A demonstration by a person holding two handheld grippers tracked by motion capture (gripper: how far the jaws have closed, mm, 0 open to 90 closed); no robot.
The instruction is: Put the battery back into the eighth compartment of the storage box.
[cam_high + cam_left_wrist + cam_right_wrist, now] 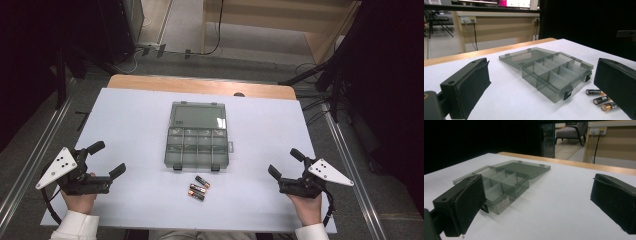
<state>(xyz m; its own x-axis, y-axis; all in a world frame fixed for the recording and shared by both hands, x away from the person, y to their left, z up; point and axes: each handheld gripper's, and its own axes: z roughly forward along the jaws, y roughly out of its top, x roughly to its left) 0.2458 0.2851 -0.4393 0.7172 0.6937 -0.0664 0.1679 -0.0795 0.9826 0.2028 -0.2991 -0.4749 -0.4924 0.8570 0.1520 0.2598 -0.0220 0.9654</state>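
A smoky grey plastic organiser box [197, 146] lies open mid-table, its lid [198, 116] folded flat toward the far side and its compartments empty. Three AA batteries [198, 188] lie just in front of it. My left gripper [106, 159] rests at the left near the front edge, open and holding nothing. At the right, my right gripper [285, 163] is also open and holds nothing. In the left gripper view the box [554, 72] and batteries [602, 99] sit between the jaws. The right gripper view has the box [501, 182] at left.
The white table top [125, 125] has a wooden strip [200, 85] along its far edge. Metal rails run along both sides of the table. Cables and dark stands lie on the floor beyond.
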